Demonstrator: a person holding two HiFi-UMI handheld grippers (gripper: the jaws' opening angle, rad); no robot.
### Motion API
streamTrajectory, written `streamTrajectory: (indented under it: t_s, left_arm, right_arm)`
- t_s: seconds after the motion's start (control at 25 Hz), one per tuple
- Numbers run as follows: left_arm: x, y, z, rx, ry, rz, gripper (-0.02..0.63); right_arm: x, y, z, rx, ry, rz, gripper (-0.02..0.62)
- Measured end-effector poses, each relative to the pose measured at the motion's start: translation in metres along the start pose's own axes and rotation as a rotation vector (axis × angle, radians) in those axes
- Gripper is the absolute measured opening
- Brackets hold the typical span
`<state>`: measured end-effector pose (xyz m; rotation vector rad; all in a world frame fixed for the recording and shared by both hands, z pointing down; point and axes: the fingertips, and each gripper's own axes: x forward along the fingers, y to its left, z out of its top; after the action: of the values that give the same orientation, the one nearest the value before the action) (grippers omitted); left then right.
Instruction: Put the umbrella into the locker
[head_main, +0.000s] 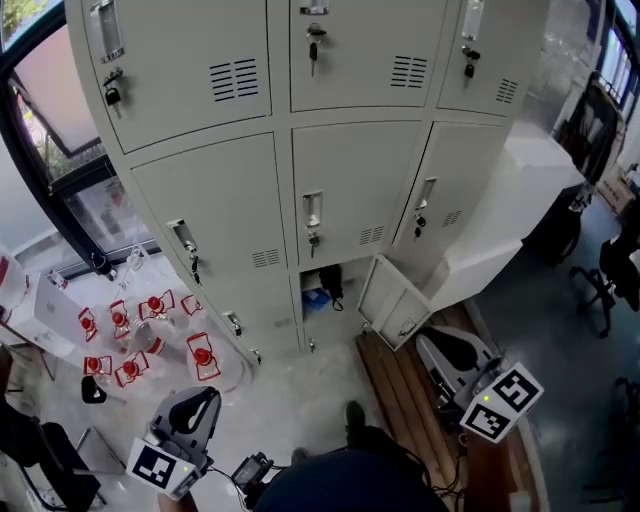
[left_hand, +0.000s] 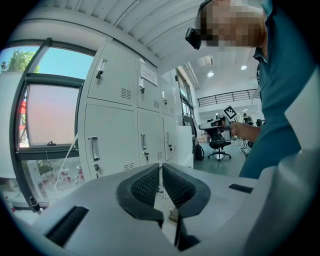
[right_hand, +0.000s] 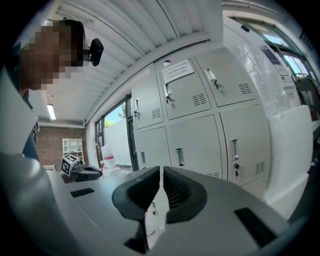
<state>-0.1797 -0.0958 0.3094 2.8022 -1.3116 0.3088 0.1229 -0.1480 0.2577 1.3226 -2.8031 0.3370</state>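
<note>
The grey locker bank (head_main: 300, 150) fills the head view. Its bottom middle compartment stands open, with the door (head_main: 392, 302) swung out to the right. Inside it lies a dark object (head_main: 331, 284), apparently the folded umbrella, next to something blue (head_main: 314, 298). My left gripper (head_main: 197, 402) is low at the left, away from the lockers, shut and empty (left_hand: 161, 181). My right gripper (head_main: 440, 345) hangs just right of the open door, also shut with nothing between its jaws (right_hand: 161, 186). Each gripper view shows the closed locker doors (left_hand: 125, 130) (right_hand: 200, 135) ahead.
Several red-and-white items (head_main: 150, 335) lie on the floor at the left, below a window. Wooden slats (head_main: 395, 385) run along the floor in front of the open door. A white cabinet (head_main: 520, 210) adjoins the lockers at the right, with office chairs (head_main: 610, 270) beyond.
</note>
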Motion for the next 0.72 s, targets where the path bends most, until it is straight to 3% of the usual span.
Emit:
streamTrajectory:
  t_s: [0.72]
  left_arm:
    - [0.014, -0.022, 0.01, 0.017, -0.006, -0.084, 0.035]
  right_arm:
    - [-0.044, 0.006, -0.011, 0.089, 0.016, -0.041, 0.037]
